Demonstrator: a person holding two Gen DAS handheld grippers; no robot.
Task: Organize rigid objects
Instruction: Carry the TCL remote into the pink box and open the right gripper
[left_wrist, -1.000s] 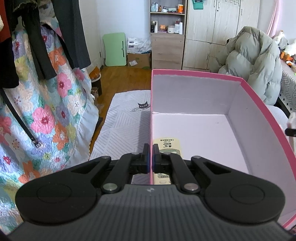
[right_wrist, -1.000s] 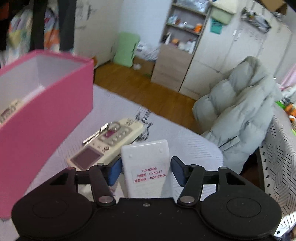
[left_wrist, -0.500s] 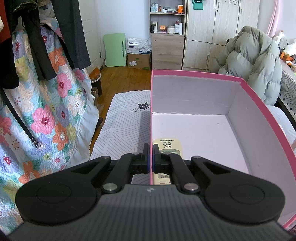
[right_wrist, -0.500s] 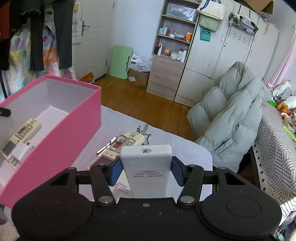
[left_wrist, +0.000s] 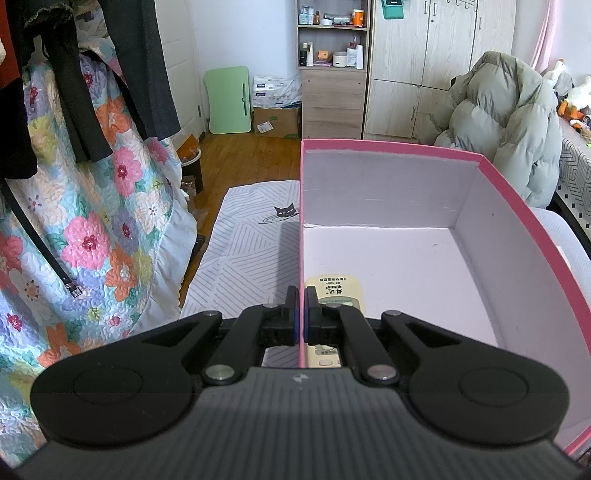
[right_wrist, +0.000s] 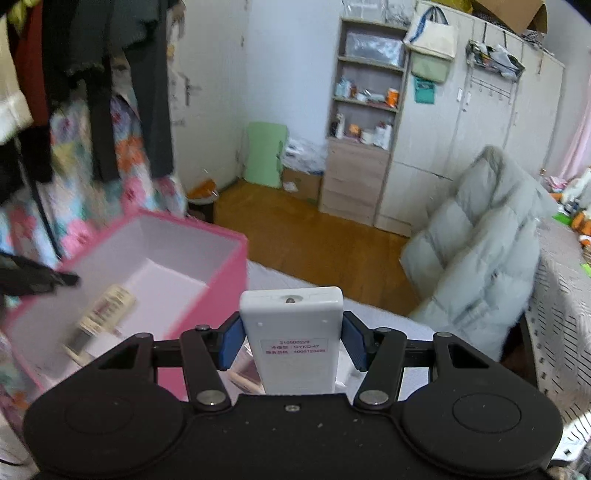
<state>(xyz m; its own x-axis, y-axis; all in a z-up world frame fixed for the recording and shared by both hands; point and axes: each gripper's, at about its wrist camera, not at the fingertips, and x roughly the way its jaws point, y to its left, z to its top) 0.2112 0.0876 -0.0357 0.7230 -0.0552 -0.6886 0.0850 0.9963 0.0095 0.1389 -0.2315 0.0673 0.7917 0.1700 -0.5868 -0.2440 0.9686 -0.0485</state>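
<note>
1. Carrying a white remote (right_wrist: 291, 332) label side up, your right tool (right_wrist: 292, 345) has its blue pads pressed on both long edges, jaws partly spread to that width.
2. Your left tool (left_wrist: 300, 317) is fully closed, pinching the near wall of the pink box (left_wrist: 517, 206).
3. One cream remote (left_wrist: 334, 295) already lies inside the box, against that wall; most of the floor is bare.
4. Judging by this, you are partway: the white remote must go in, and another remote (right_wrist: 242, 380) shows below your right tool.
5. The box sits on a striped white bedspread (left_wrist: 243, 243); wooden floor, wardrobe and a grey puffer coat (right_wrist: 476, 254) lie beyond.
</note>
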